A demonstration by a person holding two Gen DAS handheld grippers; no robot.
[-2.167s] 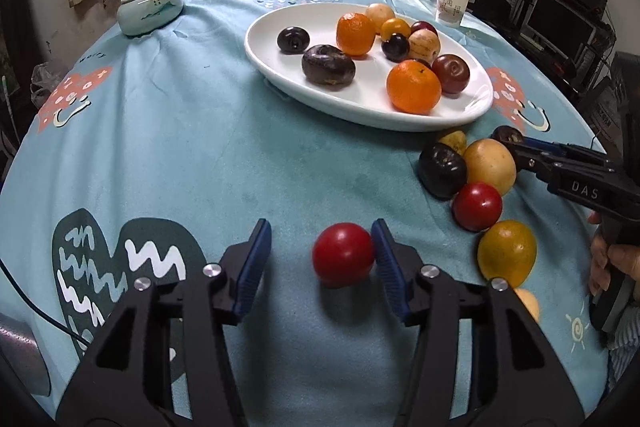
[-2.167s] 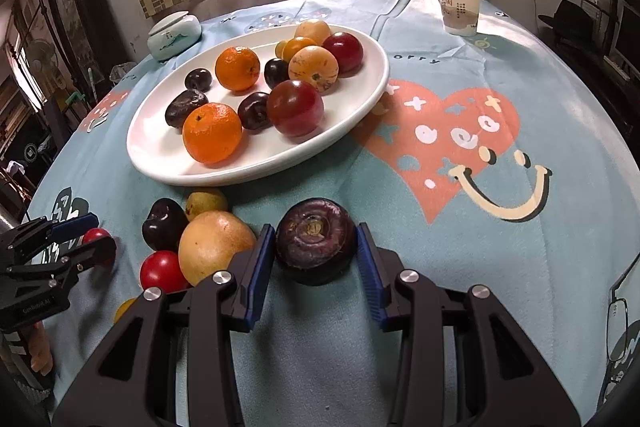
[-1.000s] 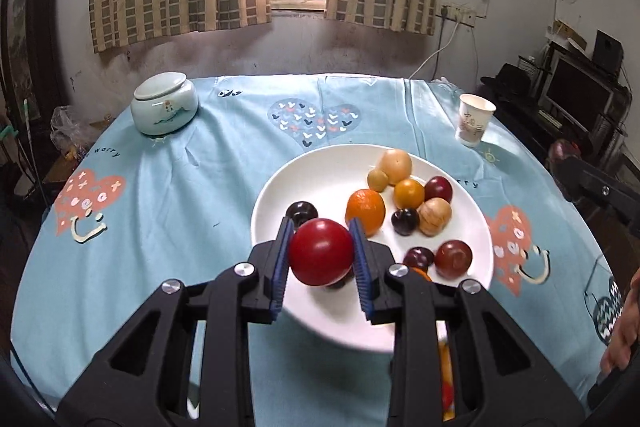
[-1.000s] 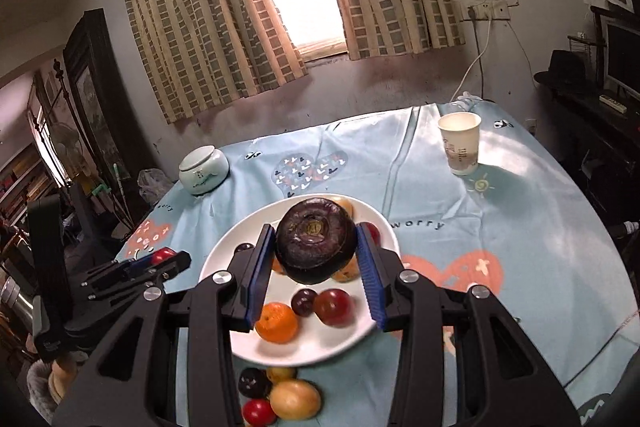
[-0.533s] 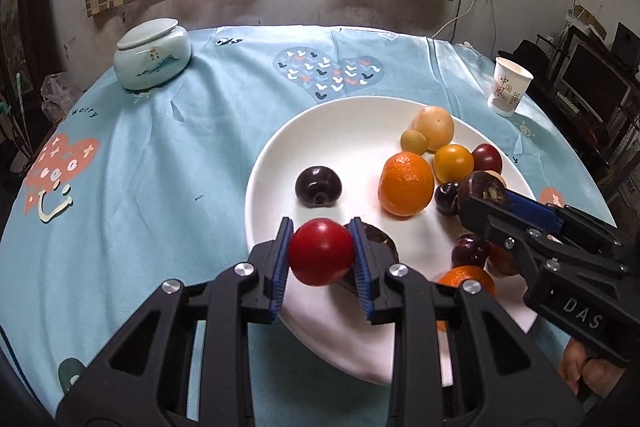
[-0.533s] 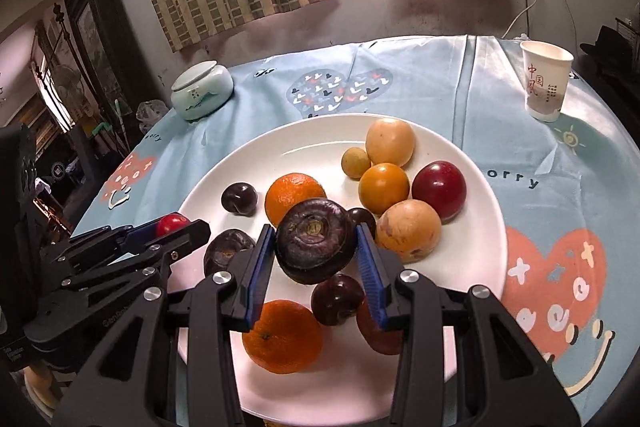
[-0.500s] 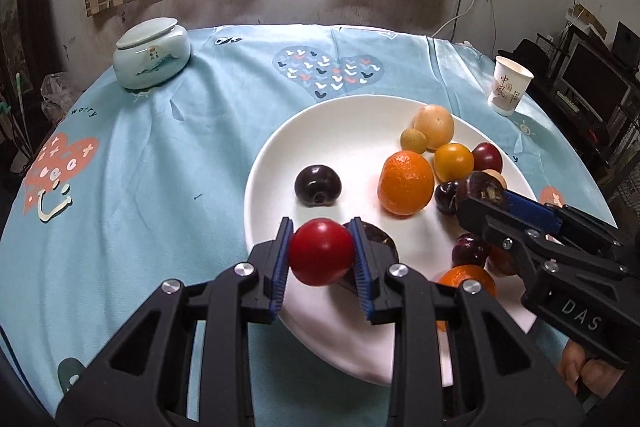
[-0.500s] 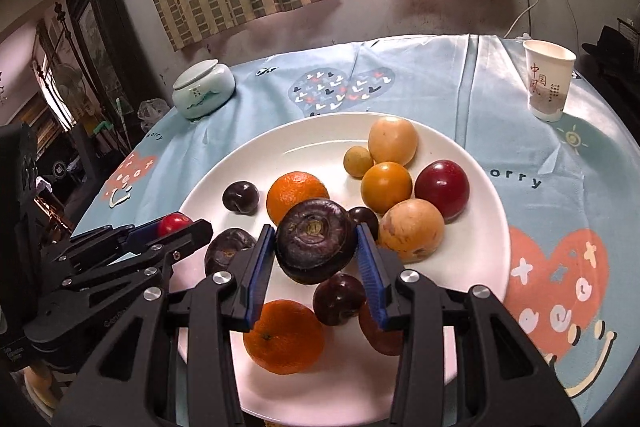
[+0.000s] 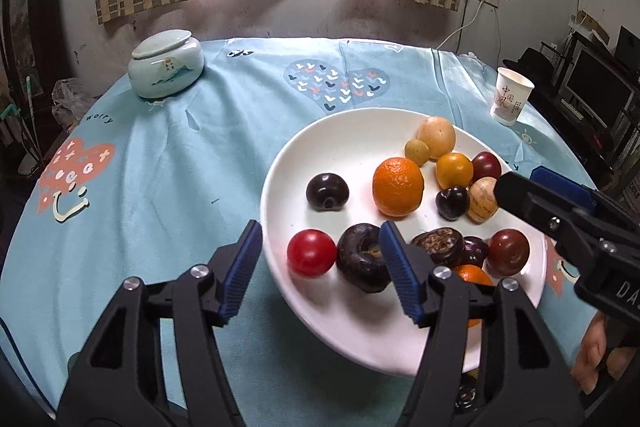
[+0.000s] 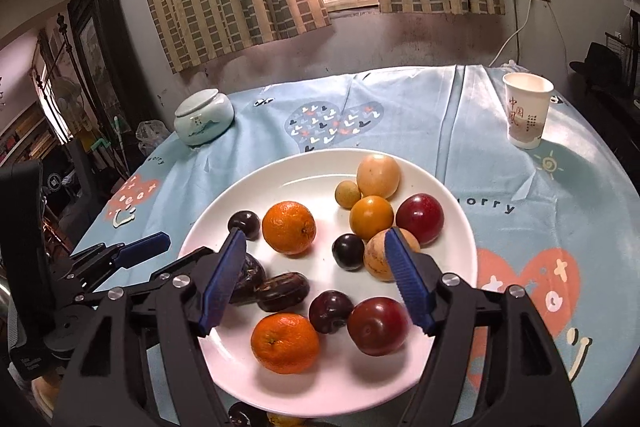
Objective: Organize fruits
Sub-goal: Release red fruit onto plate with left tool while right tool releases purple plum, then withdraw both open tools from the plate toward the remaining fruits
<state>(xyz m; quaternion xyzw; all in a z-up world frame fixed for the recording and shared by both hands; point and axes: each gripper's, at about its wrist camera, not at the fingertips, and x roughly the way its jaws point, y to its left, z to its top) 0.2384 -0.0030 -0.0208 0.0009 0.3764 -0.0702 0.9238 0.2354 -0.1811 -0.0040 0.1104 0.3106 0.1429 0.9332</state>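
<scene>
While on 1 plt (image 10: 312,179): 2 oranges (image 10: 289,227) (image 10: 285,343)

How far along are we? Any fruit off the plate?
Done: most fruit sits on the plate, including the red fruit and the dark purple fruit. In hand: nothing; the left gripper and right gripper have just been opening, pads clear of the fruit below. Left: a dark fruit and a yellow one on the cloth past the plate's near rim; more may be hidden.
</scene>
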